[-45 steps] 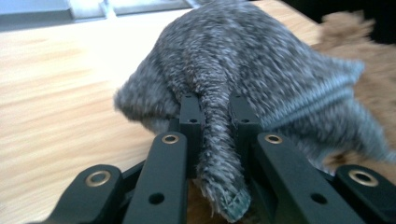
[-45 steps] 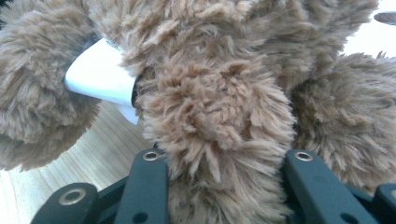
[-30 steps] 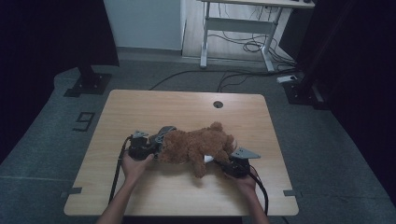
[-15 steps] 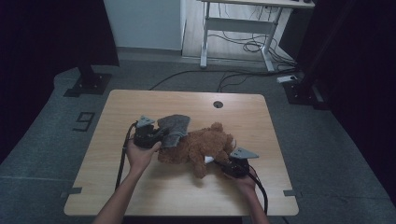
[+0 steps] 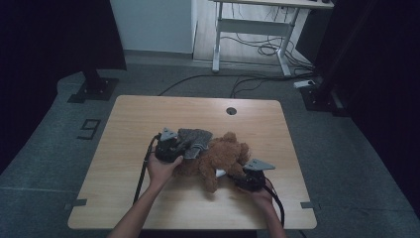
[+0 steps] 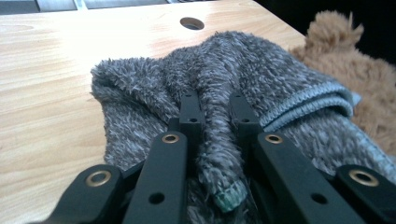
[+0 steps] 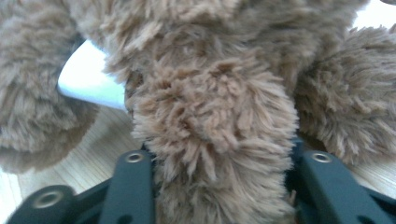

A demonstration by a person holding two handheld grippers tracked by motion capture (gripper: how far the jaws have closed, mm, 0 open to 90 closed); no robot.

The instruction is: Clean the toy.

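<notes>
Pinching grey cloth [image 6: 219, 88], left gripper [image 6: 214, 116], right gripper [image 7: 215, 186] loosening around teddy's limb [image 7: 215, 135]

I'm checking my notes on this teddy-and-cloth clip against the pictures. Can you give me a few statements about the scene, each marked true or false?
1. The left gripper pinches a fold of the grey fluffy cloth. True.
2. The grey cloth lies folded flat at the far edge of the table, away from the toy. False: it is bunched up against the brown teddy bear near the middle.
3. The right gripper has a furry limb of the teddy bear between its jaws. True; its jaws have just been opening.
4. The teddy bear sits upright. False: it lies on the tabletop.
5. The table has a round hole near its far edge. True.
</notes>
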